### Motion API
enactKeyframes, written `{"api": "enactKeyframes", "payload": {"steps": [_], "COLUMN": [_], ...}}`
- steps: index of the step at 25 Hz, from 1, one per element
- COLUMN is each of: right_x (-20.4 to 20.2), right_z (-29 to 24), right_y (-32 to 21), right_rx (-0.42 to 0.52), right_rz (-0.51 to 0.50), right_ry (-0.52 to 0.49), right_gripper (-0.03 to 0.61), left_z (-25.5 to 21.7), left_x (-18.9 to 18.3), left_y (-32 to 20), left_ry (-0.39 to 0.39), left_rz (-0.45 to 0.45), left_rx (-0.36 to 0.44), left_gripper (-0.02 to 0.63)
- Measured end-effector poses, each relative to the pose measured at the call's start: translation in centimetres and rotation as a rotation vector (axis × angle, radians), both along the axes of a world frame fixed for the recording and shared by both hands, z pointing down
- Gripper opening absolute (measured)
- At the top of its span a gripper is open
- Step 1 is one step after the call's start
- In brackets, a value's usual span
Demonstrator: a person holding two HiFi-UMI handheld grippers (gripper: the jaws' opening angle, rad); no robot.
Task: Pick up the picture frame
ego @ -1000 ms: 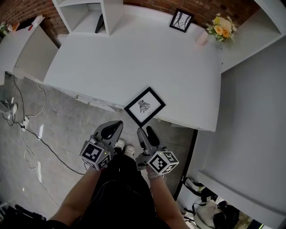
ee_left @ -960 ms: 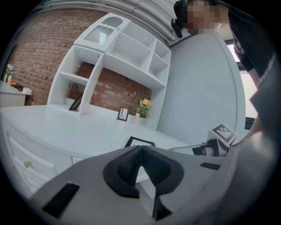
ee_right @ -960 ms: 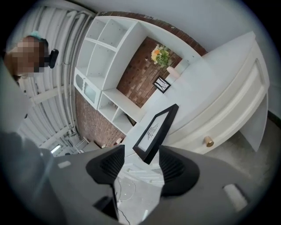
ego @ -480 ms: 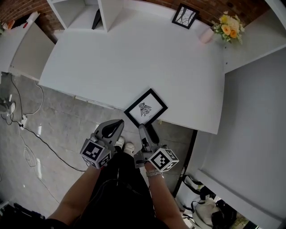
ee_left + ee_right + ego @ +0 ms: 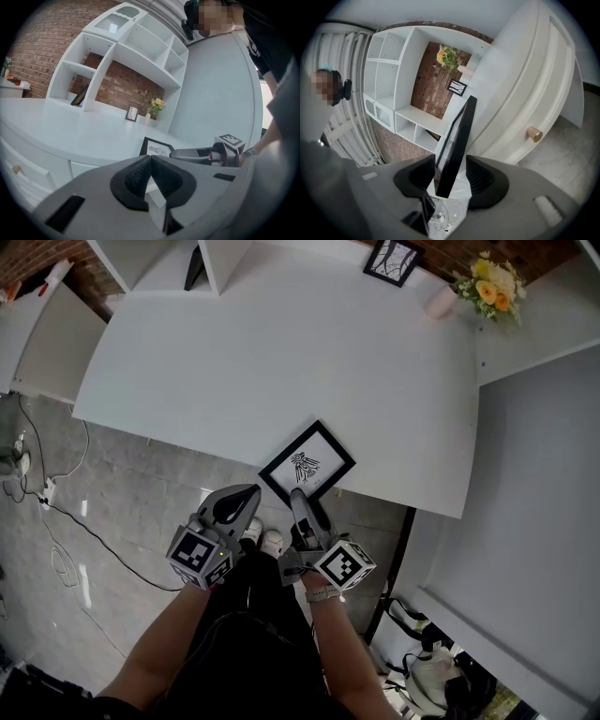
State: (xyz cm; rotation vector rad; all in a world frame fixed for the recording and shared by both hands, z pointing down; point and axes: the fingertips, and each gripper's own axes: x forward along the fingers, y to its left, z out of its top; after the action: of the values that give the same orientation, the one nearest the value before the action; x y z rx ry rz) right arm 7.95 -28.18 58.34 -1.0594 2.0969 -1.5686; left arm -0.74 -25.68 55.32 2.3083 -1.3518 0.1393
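The white tabletop bears a black picture frame flat at its near edge; a smaller black frame, pink cup and flowers stand far back.

Black picture frame, white table, red brick wall, yellow flowers

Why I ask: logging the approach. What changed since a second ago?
The right gripper rolled and eased forward, so the overhanging corner of the picture frame now sits deeper between its jaws; they have just been closing but don't yet clamp it. The frame still lies on the table; the left gripper stays shut and empty.
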Motion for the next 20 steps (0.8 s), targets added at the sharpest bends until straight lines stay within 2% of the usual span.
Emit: {"api": "enactKeyframes", "payload": {"steps": [4,15,20], "right_x": [-0.5,-1.0,-1.2], "right_z": [-0.4,-1.0,-1.0], "right_y": [-0.3,-1.3,-1.7], "right_rx": [0.002,0.007,0.001], "right_rz": [-0.015,-0.004,-0.004], "right_ry": [-0.096,-0.235,-0.246], "right_gripper": [0.142,0.112,0.093], "left_z": [0.5,0.9,1.2], "left_x": [0.0,-0.4,-0.7], "left_y": [0.2,0.4,0.5], "left_ry": [0.008,0.030,0.029], "left_rz": [0.000,-0.019,-0.030], "left_rx": [-0.008,-0.022,-0.026], "left_gripper": [0.005,0.005,0.005]}}
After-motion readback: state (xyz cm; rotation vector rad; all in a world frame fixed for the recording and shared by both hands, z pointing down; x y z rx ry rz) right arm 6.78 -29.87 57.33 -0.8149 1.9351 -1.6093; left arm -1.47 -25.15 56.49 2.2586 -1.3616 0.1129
